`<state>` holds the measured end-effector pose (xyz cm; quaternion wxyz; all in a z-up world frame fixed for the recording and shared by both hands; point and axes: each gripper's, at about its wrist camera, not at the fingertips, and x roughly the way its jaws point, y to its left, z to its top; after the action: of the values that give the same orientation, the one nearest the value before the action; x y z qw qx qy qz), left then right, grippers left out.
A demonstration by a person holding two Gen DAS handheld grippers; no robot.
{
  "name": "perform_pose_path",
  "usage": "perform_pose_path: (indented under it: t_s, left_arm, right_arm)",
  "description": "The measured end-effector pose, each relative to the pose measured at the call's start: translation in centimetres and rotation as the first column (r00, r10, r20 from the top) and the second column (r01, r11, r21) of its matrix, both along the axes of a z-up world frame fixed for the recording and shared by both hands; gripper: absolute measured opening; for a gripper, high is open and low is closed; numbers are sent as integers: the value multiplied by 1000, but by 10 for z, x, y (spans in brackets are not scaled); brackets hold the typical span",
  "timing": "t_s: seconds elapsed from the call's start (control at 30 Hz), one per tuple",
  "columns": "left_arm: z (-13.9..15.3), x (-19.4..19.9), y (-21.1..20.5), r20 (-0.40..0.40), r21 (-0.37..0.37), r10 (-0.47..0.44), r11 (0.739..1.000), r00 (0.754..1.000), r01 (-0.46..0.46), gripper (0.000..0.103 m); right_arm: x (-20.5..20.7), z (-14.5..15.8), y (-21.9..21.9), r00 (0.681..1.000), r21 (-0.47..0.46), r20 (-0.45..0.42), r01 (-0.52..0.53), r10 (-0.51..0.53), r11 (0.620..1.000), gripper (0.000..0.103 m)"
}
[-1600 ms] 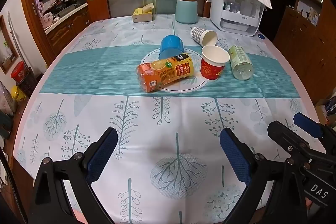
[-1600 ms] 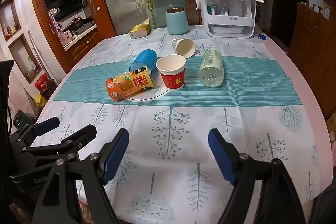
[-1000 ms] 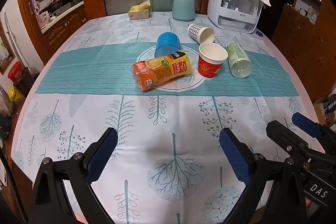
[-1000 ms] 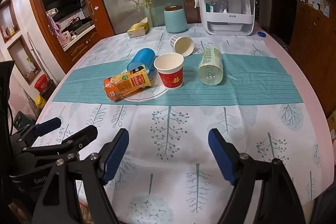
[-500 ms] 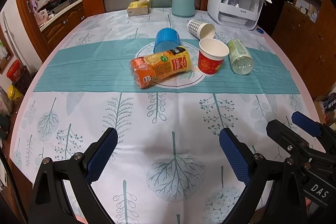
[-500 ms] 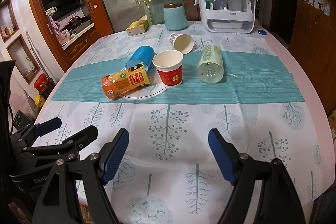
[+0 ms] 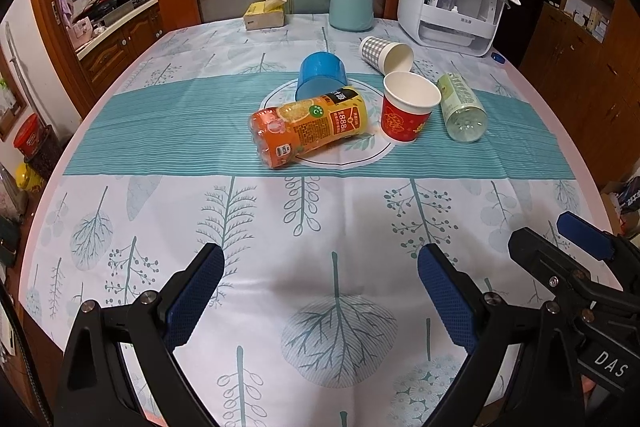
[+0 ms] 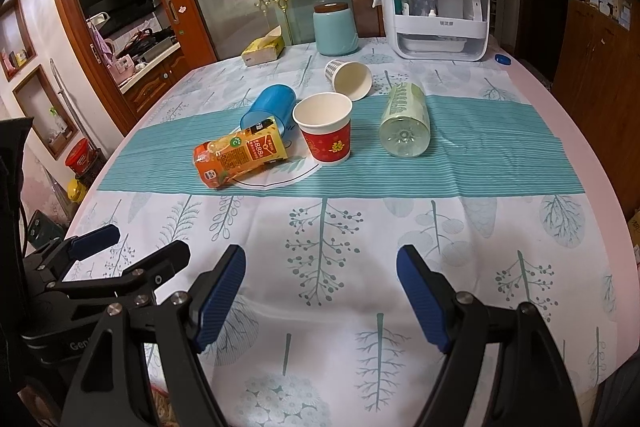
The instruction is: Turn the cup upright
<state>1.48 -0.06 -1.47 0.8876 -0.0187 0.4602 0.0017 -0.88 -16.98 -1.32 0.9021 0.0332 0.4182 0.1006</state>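
A checked paper cup (image 7: 386,54) (image 8: 349,78) lies on its side on the far part of the table, mouth toward me. A blue cup (image 7: 321,75) (image 8: 269,107) lies tipped beside the orange bottle. A red paper cup (image 7: 408,111) (image 8: 326,131) stands upright mid-table. My left gripper (image 7: 320,301) is open and empty over the near tablecloth. My right gripper (image 8: 322,301) is open and empty too, right of the left one. Both are well short of the cups.
An orange juice bottle (image 7: 308,130) (image 8: 239,155) and a clear green-labelled bottle (image 7: 462,107) (image 8: 405,119) lie on the teal runner. A teal canister (image 7: 351,7), tissue box (image 7: 265,15) and white appliance (image 7: 452,11) stand at the back. Table edge curves right (image 8: 600,163).
Both grippers have moved slightly forward toward the objects; the cups and bottles look a little closer. Both jaws stay open and nothing on the table has moved.
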Motion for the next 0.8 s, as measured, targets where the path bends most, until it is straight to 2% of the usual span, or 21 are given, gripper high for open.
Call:
perform_pose_path:
  t_s: [0.8]
  left_arm:
    - [5,2,8,19,11,4,1000,1000,-4,96]
  right_arm:
    - [2,2,7,1000,4,6,-10,10,1000,79]
